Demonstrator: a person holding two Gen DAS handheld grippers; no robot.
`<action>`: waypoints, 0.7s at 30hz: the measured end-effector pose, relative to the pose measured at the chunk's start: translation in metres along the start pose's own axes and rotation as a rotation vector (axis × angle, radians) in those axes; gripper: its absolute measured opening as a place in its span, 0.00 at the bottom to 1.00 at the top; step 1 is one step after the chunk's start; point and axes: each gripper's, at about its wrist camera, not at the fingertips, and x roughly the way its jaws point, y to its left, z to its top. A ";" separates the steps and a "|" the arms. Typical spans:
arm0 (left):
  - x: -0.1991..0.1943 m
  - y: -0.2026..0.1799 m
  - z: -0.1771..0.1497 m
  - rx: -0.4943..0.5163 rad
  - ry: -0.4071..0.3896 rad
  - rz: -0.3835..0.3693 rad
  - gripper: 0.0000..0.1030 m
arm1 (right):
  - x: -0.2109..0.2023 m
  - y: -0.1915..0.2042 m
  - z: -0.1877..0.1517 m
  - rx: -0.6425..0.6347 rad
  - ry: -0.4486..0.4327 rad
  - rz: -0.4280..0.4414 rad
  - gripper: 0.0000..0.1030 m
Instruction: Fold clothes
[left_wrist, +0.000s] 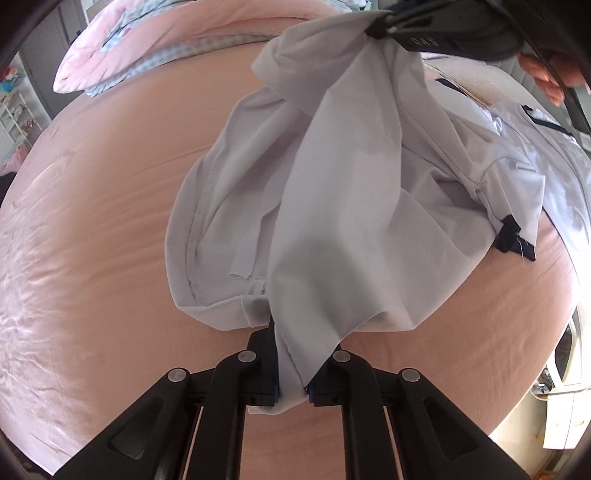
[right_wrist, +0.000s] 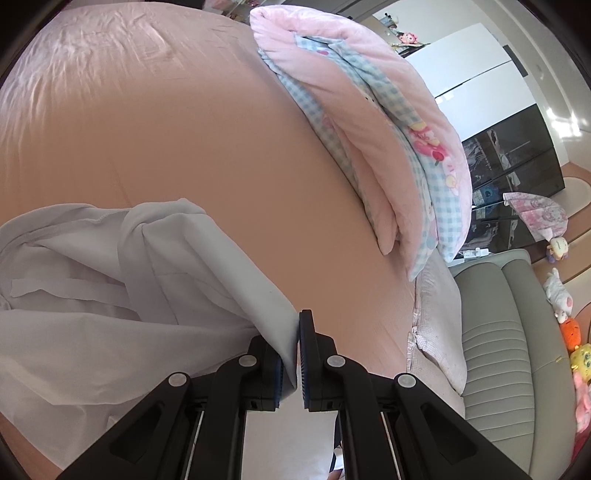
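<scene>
Here, the left tongs (left_wrist: 291, 373) are pointing steeply down from the bottom centre of the left wrist view, their two black fingers clamped on a lower edge of the white garment (left_wrist: 332, 192), with cloth bunching between the pads. The right tongs (right_wrist: 297, 354) are angling down less steeply at the bottom centre of the right wrist view, closed on another edge of the same garment (right_wrist: 110, 295), with a thin fold of fabric pinched between the two blue-lined pads.

In the left wrist view, those right tongs (left_wrist: 384, 27) are also showing at the top right of the frame, gripping the cloth at its highest point, and the fingertips of the person's hand (left_wrist: 546, 74) are curling around the handle at the far right edge. The garment is hanging stretched between the two grips, running from the upper right down to the bottom centre, while the rest of it is lying crumpled on the pink bed (left_wrist: 92, 221) in the middle of the frame. A small dark tab (left_wrist: 513, 240) is sticking out at its right side.

There is one garment in hand, two tongs on it, and one folded pink and blue-checked quilt (right_wrist: 388, 129) lying on the bed in the upper right of the right wrist view. A grey sofa (right_wrist: 498, 350) is sitting at the lower right, with several plush toys (right_wrist: 576, 332) along the right edge.
</scene>
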 end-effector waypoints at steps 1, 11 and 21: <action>-0.003 0.006 0.004 -0.005 -0.012 0.008 0.08 | 0.000 -0.001 0.000 0.008 0.003 0.007 0.04; -0.015 0.035 0.024 -0.062 -0.091 0.073 0.08 | -0.003 -0.009 0.009 0.078 0.014 0.065 0.04; -0.030 0.088 0.002 -0.149 -0.114 0.145 0.08 | -0.006 -0.017 0.024 0.158 0.020 0.160 0.04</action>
